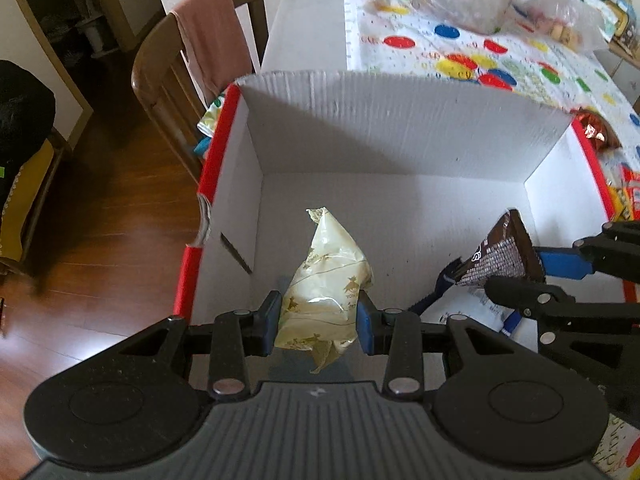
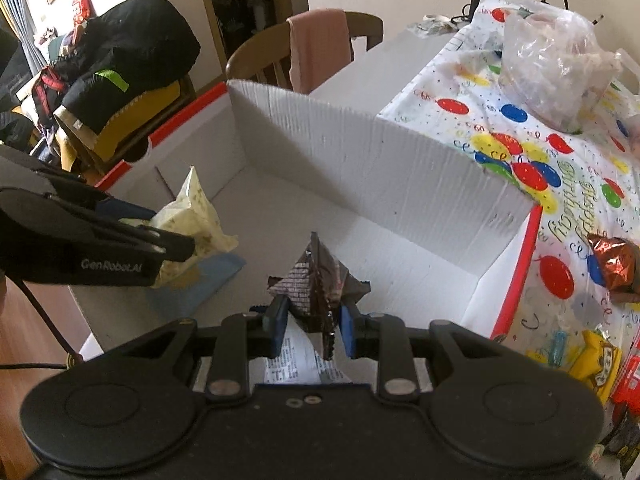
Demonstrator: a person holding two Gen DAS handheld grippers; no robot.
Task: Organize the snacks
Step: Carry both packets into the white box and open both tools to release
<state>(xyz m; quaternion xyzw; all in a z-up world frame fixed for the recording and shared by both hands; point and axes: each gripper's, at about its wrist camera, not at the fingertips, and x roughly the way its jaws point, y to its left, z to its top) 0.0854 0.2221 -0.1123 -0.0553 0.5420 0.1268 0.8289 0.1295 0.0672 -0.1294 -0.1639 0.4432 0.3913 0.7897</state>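
Note:
A white cardboard box [image 1: 400, 136] with red edges stands on the table; it also shows in the right wrist view [image 2: 360, 160]. My left gripper [image 1: 318, 318] is shut on a cream snack packet [image 1: 326, 280] and holds it inside the box. The same packet shows at the left of the right wrist view [image 2: 192, 216], held by the left gripper [image 2: 168, 246]. My right gripper [image 2: 312, 330] is shut on a dark brown snack packet [image 2: 316, 284], also inside the box. That brown packet [image 1: 504, 256] shows at the right in the left wrist view.
A white packet [image 2: 300, 356] and a blue packet [image 2: 208, 280] lie on the box floor. A balloon-print tablecloth [image 2: 560, 184] carries a clear plastic bag [image 2: 556, 72], a shiny red-brown snack [image 2: 612, 264] and yellow and red packets [image 2: 600, 364]. A wooden chair [image 1: 176, 72] with a pink cloth stands left.

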